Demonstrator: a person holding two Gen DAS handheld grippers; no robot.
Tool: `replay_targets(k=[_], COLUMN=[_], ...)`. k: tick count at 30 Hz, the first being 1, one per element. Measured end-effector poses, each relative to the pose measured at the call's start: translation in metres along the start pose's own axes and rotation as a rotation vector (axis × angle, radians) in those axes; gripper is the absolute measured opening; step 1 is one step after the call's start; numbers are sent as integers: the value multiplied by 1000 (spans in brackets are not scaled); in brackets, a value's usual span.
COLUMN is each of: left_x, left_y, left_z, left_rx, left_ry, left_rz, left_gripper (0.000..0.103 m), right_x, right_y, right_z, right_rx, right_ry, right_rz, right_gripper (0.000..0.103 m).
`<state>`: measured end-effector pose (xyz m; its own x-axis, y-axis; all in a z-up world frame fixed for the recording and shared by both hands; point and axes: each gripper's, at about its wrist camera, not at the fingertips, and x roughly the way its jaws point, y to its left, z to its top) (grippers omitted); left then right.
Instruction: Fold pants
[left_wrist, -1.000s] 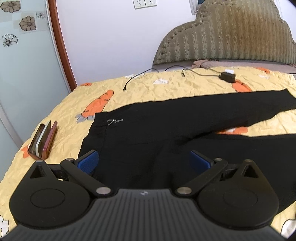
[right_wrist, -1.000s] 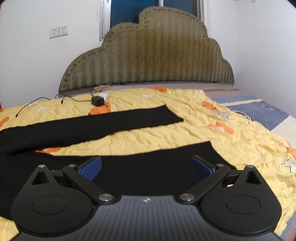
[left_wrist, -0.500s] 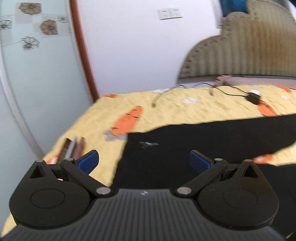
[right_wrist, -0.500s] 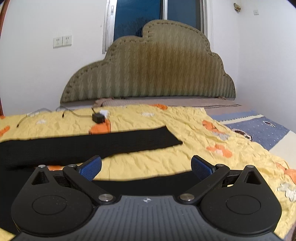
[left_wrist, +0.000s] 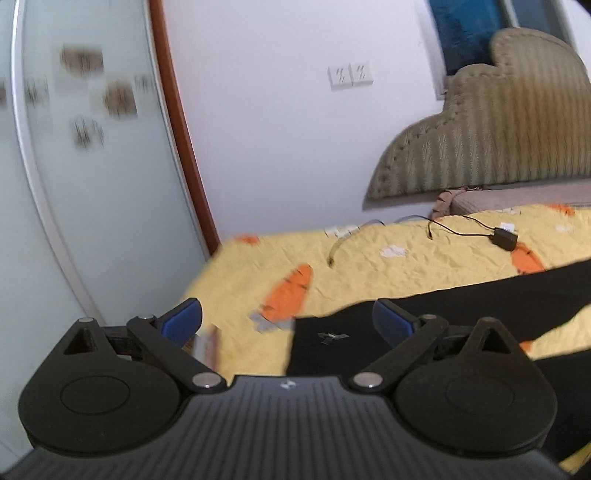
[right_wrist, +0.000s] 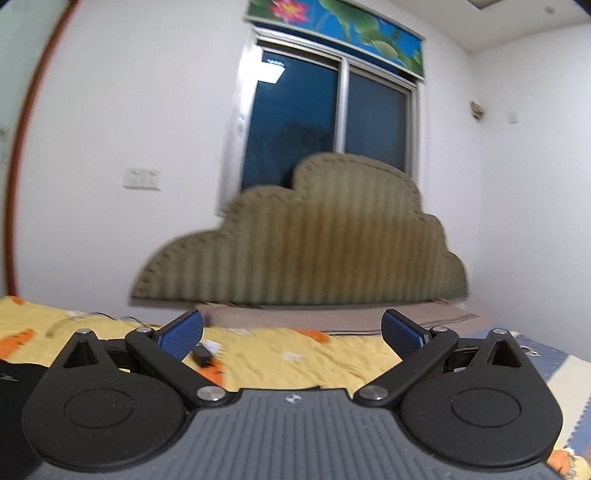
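Note:
Black pants (left_wrist: 461, 306) lie spread flat on the yellow bedspread (left_wrist: 369, 269), the waistband end with a small silver logo (left_wrist: 332, 338) toward the left. My left gripper (left_wrist: 288, 319) is open and empty, low over the bed's left edge at the waistband corner. My right gripper (right_wrist: 291, 334) is open and empty, tilted up toward the headboard; only a sliver of the pants (right_wrist: 14, 373) shows at its far left, the rest hidden below the gripper body.
A black charger with its cable (left_wrist: 504, 238) lies on the bedspread near the olive headboard (left_wrist: 498, 147); it also shows in the right wrist view (right_wrist: 203, 354). A blurred small object (left_wrist: 207, 345) lies near the bed's left edge. A frosted glass door (left_wrist: 92, 184) stands left.
Both grippers have dropped low and tilted upward, so more wall and headboard and less of the pants show. The left view has swung left toward the waistband corner. Both jaws stayed open.

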<state>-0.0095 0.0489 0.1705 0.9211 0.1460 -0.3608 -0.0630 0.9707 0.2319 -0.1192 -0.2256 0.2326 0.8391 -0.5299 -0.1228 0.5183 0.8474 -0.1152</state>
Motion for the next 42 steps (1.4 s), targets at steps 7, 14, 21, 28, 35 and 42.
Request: replay_targets(k=[7, 14, 21, 28, 35, 42], left_x=[-93, -176, -242, -268, -176, 6], left_y=[23, 40, 22, 15, -12, -33], left_z=[1, 24, 69, 121, 98, 48], left_rx=[121, 135, 221, 169, 207, 198], left_ry=[-104, -203, -311, -377, -251, -10], left_rz=[82, 105, 81, 16, -24, 70], left_gripper=[102, 103, 103, 103, 103, 103], right_x=[-63, -124, -153, -148, -96, 4], right_y=[-18, -61, -114, -181, -172, -138], right_z=[5, 30, 68, 104, 59, -17], right_rx=[83, 118, 215, 335, 264, 269], right_ry=[-23, -139, -176, -204, -76, 100], right_rz=[93, 58, 31, -142, -178, -193], right_gripper=[103, 103, 103, 103, 103, 103])
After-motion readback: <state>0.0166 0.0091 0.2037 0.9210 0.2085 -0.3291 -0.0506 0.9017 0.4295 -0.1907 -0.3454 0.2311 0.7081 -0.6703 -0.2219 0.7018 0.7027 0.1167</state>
